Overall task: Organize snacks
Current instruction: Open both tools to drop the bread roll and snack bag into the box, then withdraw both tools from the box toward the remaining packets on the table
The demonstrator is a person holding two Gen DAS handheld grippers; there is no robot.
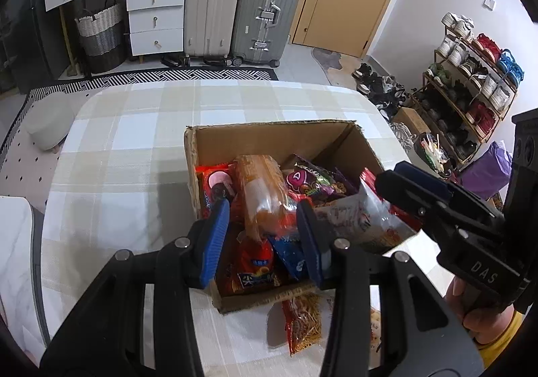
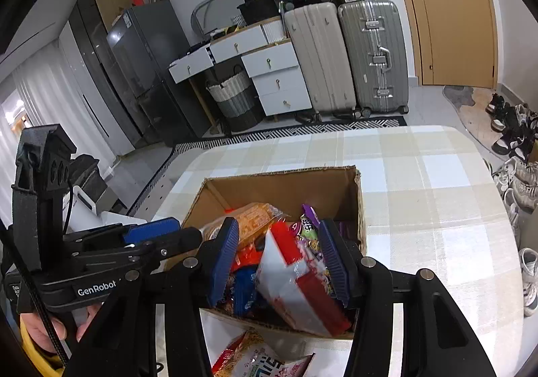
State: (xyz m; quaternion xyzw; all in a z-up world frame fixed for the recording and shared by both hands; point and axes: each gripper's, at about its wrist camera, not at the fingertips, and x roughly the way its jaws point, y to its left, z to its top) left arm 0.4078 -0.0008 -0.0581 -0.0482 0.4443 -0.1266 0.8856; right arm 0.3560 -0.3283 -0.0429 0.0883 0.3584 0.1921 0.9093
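Nearest the cameras, a red-edged packet of thin golden noodle sticks (image 1: 302, 326) lies flat on the desk (image 1: 134, 141), just outside the box's near wall, with a pale printed pouch (image 2: 265, 362) beside it. Above them the left tool (image 1: 264, 244) hangs over the near end of the brown corrugated cardboard box (image 1: 269, 133), its blue ribbed pads apart and pressing on nothing. The right tool (image 2: 279, 257) is likewise released; a glossy white-and-red snack bag (image 2: 292, 289) stands tilted between its pads, which do not press on it, its lower end propped against the box's near wall. Inside, the box is heaped with crinkled foil packets: a clear-wrapped orange pack (image 1: 260, 190) on top, a purple candy bag (image 1: 311, 183), a blue wrapper (image 1: 291, 257) and red ones. The far half of the box shows bare cardboard. The checked beige cloth covers the desk beyond.
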